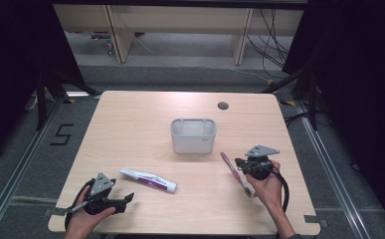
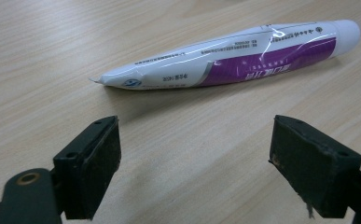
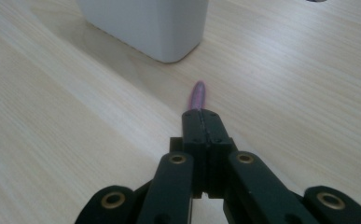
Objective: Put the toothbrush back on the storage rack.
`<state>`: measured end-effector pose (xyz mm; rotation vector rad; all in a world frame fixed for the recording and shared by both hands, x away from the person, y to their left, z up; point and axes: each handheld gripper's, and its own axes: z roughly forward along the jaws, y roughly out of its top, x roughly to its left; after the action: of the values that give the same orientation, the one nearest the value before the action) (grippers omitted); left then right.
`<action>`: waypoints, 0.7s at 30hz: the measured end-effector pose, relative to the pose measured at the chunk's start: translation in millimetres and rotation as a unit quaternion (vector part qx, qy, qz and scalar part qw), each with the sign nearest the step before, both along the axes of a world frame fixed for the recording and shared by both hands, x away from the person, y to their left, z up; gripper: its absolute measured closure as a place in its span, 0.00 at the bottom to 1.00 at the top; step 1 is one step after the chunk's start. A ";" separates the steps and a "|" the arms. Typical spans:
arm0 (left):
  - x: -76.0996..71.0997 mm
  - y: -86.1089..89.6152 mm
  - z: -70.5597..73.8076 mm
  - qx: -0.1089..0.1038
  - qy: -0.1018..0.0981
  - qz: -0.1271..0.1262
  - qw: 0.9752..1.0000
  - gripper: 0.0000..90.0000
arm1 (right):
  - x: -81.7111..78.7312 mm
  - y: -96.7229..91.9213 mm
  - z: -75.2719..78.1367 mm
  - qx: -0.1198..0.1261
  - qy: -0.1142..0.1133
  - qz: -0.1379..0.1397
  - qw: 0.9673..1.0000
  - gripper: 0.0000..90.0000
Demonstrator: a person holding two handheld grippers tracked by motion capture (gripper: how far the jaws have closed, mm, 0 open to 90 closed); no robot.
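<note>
1. The pink toothbrush [image 1: 235, 173] lies on the wooden table [image 1: 130, 129], right of centre, near the white container [image 1: 193, 135].
2. The right gripper [image 1: 240, 162] sits at the toothbrush; its jaws are pressed together, the pink handle [image 3: 197, 96] poking out beyond them.
3. A purple-and-white toothpaste tube [image 2: 234, 58] lies flat just ahead of the left gripper [image 1: 128, 198], whose jaws stand wide apart, holding nothing.

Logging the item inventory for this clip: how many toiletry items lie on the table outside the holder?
2: toothpaste tube lies front-centre; pink toothbrush lies right of it, beside the right claw. The white holder's interior may hide more.
</note>
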<state>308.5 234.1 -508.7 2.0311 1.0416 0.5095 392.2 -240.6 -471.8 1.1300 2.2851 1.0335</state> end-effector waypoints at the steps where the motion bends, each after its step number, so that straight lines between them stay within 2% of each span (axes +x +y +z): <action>1: 0.3 0.1 0.0 0.000 -0.001 0.000 1.000 0.18 | 1.2 1.3 -0.9 -0.002 0.002 0.001 1.000 1.00; 2: 0.5 0.2 -0.1 0.000 -0.002 0.000 1.000 0.18 | 4.4 2.3 -1.4 -0.008 0.004 0.006 1.000 1.00; 3: -0.1 -0.6 -0.5 -0.004 0.001 0.004 1.000 0.18 | 6.1 5.1 -2.2 -0.006 0.010 0.003 1.000 1.00; 4: 0.1 0.2 0.0 0.000 0.001 0.000 1.000 0.18 | 5.3 8.5 -2.6 0.001 0.022 -0.008 1.000 1.00; 5: -0.2 -0.2 -0.2 -0.001 0.002 0.004 1.000 0.18 | 10.3 10.7 -2.7 -0.013 0.014 -0.001 1.000 1.00; 6: 0.4 0.3 0.1 0.001 -0.001 -0.002 1.000 0.18 | 10.3 10.7 -2.7 -0.013 0.014 -0.001 1.000 1.00; 7: 0.1 0.1 0.0 0.002 -0.001 -0.003 1.000 0.18 | 12.9 14.5 -2.7 -0.014 0.023 -0.007 1.000 1.00; 12: 0.4 0.0 0.2 0.002 -0.002 -0.004 1.000 0.18 | 21.6 18.0 -4.4 -0.025 0.024 -0.012 0.999 1.00; 13: 0.0 0.5 0.5 0.006 0.000 -0.006 1.000 0.18 | 25.4 20.3 -7.0 -0.026 0.035 -0.016 0.999 1.00; 14: -0.3 0.4 0.4 0.005 0.001 -0.005 1.000 0.18 | 25.4 20.3 -7.0 -0.026 0.035 -0.016 0.999 1.00; 15: 0.0 0.0 0.1 0.001 0.000 -0.003 1.000 0.18 | 29.9 21.8 -7.8 -0.035 0.043 -0.018 0.998 1.00; 17: 0.5 -0.2 0.1 0.000 -0.004 -0.002 1.000 0.18 | 32.5 22.5 -8.6 -0.041 0.044 -0.017 0.998 1.00; 18: 0.2 0.4 0.8 0.006 -0.001 -0.007 1.000 0.18 | 34.4 23.4 -9.0 -0.043 0.046 -0.020 0.998 1.00; 19: -0.1 -0.3 0.5 0.002 0.000 -0.005 1.000 0.18 | 37.9 24.2 -10.5 -0.049 0.041 -0.016 0.998 1.00; 20: -0.3 -0.1 0.7 0.003 0.000 -0.005 1.000 0.18 | 41.2 26.7 -10.8 -0.050 0.054 -0.022 0.997 1.00; 21: -0.1 0.0 0.9 0.003 0.000 -0.005 1.000 0.18 | 41.2 26.7 -10.8 -0.050 0.054 -0.022 0.997 1.00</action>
<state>308.4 234.1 -507.8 2.0413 1.0296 0.5086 433.3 -213.9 -482.6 1.2163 2.3554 0.8496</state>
